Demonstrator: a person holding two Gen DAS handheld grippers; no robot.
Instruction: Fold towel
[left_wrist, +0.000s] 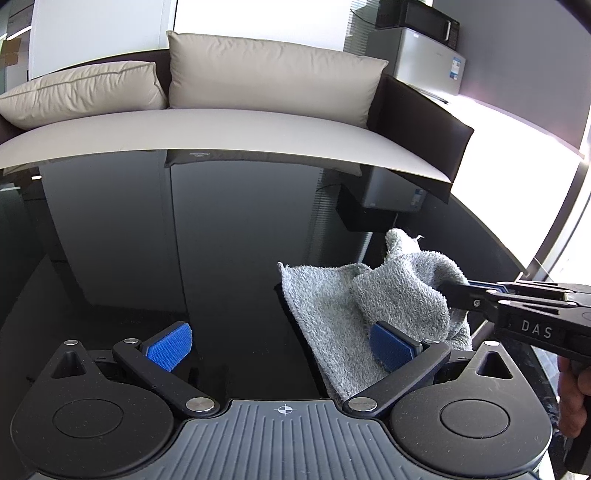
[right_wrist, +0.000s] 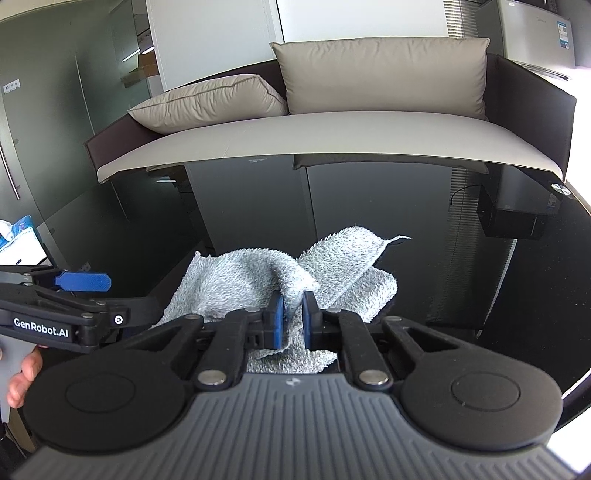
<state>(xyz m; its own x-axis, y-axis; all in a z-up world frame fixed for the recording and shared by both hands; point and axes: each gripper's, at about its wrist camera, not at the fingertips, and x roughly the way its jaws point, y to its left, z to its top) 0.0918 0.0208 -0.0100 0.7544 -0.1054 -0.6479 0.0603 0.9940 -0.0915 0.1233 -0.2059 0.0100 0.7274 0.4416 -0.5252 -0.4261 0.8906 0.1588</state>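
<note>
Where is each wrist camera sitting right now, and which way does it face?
Left wrist: rides the open left gripper, facing the sofa across the black table; right gripper enters from the right.
Right wrist: rides the right gripper, shut on the grey towel, same heading; left gripper and a hand at left.
Shared: towel, table, sofa.

Rumpled grey towel (right_wrist: 258, 280) on black table (right_wrist: 480, 295)

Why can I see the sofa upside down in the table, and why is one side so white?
Left wrist view: the glossy black table mirrors the sofa; window light blows out the right edge. Right wrist view: same reflection, fisheye bends the sofa's edge; the grey towel stays sharp.
</note>
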